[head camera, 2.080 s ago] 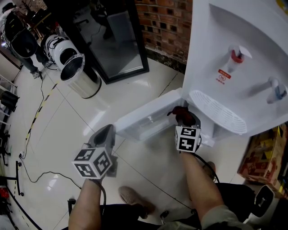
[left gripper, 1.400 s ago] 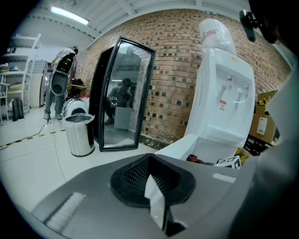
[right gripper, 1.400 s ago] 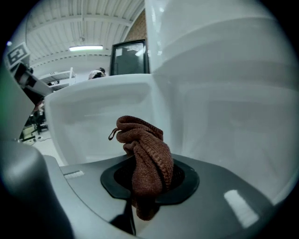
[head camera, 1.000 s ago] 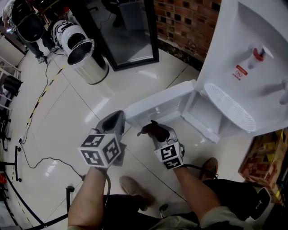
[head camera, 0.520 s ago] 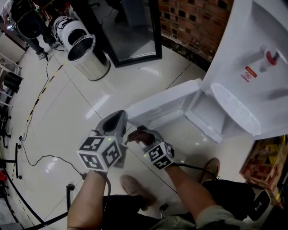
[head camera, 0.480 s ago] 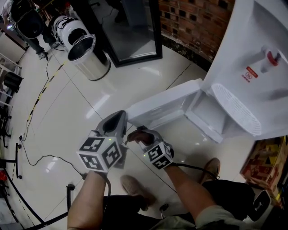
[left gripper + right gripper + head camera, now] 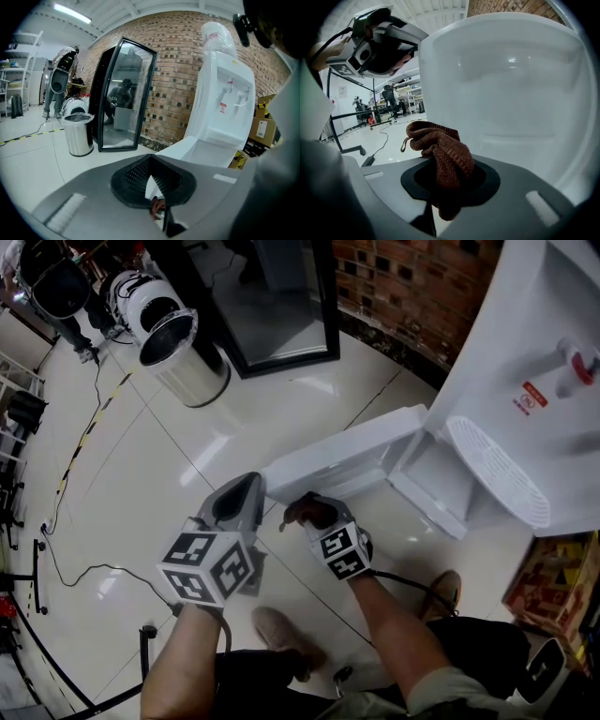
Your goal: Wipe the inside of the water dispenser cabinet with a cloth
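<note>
A person's right gripper (image 7: 312,515), jaws clamped on a bunched reddish-brown knitted cloth (image 7: 442,157), hangs at the free end of the open white cabinet door (image 7: 349,452) of a tall white water dispenser (image 7: 525,343). The door's pale inner face fills the right gripper view just beyond the cloth. The cabinet's open compartment (image 7: 427,472) lies ahead and to the right of this gripper, along the door's length towards the hinge. The right hand is the nearer one. The left gripper (image 7: 247,491), jaws closed on nothing, sits just beside the door's outer corner, further from the opening
</note>
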`<action>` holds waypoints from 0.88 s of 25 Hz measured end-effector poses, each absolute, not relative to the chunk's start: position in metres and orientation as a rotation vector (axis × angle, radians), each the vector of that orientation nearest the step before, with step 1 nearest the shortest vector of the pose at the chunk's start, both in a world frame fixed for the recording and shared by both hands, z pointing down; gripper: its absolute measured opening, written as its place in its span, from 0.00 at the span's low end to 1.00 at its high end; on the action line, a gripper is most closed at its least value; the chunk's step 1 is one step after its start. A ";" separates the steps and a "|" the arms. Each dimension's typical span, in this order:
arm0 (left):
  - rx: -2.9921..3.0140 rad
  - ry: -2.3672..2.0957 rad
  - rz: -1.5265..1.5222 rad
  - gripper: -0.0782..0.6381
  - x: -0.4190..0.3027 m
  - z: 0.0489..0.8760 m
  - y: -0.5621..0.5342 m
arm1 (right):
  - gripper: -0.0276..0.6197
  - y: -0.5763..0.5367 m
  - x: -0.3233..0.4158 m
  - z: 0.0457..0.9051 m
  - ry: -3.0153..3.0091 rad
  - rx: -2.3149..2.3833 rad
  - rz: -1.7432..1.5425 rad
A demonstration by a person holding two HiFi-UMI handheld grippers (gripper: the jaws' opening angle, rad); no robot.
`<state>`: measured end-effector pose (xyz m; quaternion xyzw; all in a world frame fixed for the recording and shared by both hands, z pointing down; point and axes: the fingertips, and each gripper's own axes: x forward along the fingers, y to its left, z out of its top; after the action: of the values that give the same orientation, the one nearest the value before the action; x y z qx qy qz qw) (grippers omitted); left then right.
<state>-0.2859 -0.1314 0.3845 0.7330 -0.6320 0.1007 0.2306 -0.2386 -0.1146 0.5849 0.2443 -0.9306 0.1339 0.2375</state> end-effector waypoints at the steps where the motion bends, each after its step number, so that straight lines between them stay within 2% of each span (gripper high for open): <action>1: 2.013 -1.742 0.276 0.11 -0.286 0.384 -0.132 | 0.21 -0.118 -0.237 0.585 -2.544 0.678 0.369; 16: 1.997 -1.764 0.266 0.11 -0.288 0.384 -0.133 | 0.21 -0.172 -0.211 0.599 -2.450 0.890 0.467; 22: 1.991 -1.773 0.269 0.11 -0.289 0.384 -0.135 | 0.21 -0.191 -0.179 0.606 -2.368 1.040 0.527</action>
<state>-0.2889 -0.1347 0.3844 0.7233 -0.6441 0.0978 0.2290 -0.1788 -0.1906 0.6063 0.3816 -0.8690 0.1935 0.2484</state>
